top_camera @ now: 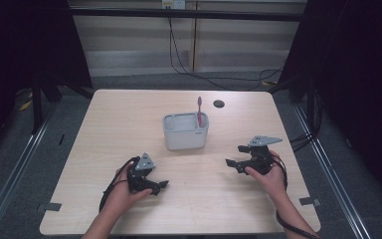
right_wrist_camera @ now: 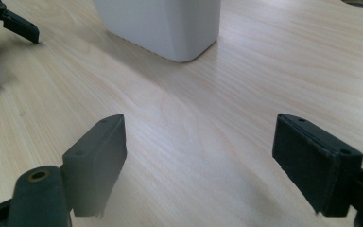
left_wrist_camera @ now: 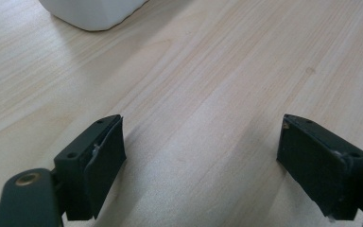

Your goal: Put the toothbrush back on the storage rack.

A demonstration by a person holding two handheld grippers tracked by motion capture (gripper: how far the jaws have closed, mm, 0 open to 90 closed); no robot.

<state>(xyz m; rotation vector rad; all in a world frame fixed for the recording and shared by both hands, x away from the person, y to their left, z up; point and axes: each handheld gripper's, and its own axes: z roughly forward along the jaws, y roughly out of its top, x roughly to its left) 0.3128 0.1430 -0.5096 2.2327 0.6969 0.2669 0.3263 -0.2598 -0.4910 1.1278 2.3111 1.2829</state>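
A white rectangular holder stands at the middle of the wooden table, with a red toothbrush upright in its right rear corner. My left gripper rests low on the table, front left of the holder, jaws pointing right, open and empty. My right gripper sits front right of the holder, jaws pointing left, also open and empty. In the left gripper view the left gripper is spread over bare wood, the holder's corner far ahead. The right gripper faces the holder.
A dark round hole lies in the table behind the holder. The left gripper's jaw tips appear at the upper left of the right gripper view. Cables trail on the floor beyond the table. Black curtains flank both sides.
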